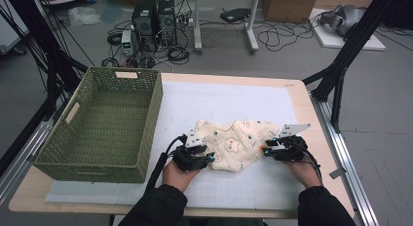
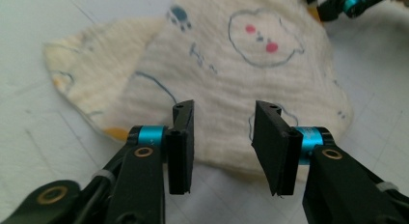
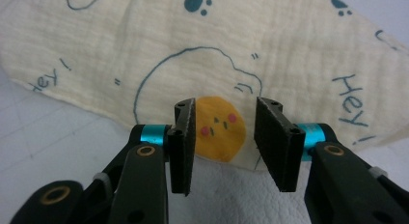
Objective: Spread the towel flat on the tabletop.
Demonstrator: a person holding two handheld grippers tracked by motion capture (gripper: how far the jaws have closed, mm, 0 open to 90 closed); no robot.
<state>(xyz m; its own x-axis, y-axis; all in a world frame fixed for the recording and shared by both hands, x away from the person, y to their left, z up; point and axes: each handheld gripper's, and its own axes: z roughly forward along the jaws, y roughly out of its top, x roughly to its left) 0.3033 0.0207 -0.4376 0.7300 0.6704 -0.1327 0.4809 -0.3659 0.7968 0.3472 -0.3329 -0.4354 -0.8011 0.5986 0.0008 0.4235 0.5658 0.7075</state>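
Cream-yellow crinkled muslin cloth with blue cartoon outlines and paw prints (image 1: 237,144) lies bunched flat on the white gridded mat of the tabletop (image 1: 272,106), centre of the high view, right of the green woven plastic basket (image 1: 104,121). Left claw (image 2: 224,137) sits at the cloth's near left edge, jaws parted, nothing pinched between them. Right claw (image 3: 225,139) sits at the near right edge, jaws parted either side of an orange printed face, also gripping nothing. Judgement: the fabric looks light, soft and floppy, not fragile or slippery; it will sag and fold on itself once lifted. Best hold is probably a pinch on the hem or corners, one per claw, well apart to keep it spread.
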